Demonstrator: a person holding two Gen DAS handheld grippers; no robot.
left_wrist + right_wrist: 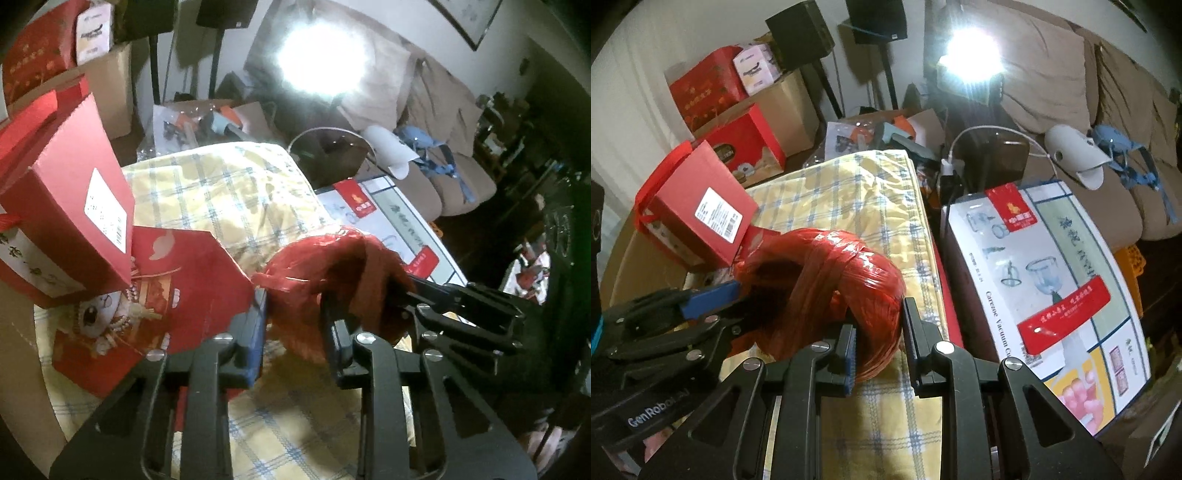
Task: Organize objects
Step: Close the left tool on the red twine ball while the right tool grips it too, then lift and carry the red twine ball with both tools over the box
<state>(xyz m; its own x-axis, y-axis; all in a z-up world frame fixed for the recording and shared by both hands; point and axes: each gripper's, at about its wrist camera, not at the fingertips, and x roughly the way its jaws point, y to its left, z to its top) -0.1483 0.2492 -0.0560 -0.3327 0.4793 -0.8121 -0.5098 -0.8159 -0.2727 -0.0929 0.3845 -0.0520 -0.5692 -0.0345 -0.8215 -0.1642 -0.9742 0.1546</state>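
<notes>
A coil of shiny red plastic twine (pixel 827 266) lies over a yellow checked cloth (pixel 882 199). In the right wrist view my right gripper (pixel 879 332) is shut on the coil's near right side, and the strands fill the gap between its blue pads. My left gripper (pixel 716 302) comes in from the left, one blue finger reaching into the coil's loop. In the left wrist view the red twine (pixel 314 273) sits pinched between the fingers of my left gripper (pixel 295 332). My right gripper (pixel 400 291) enters there from the right, its tips buried in the red strands.
A red gift box with a white label (pixel 74 221) leans at the left above a red bag with a cartoon figure (pixel 192 295). A white vacuum cup box (pixel 1052 280) lies at the right. Cardboard boxes, speakers, a bright lamp (pixel 975 51) and a sofa (pixel 1071 85) stand behind.
</notes>
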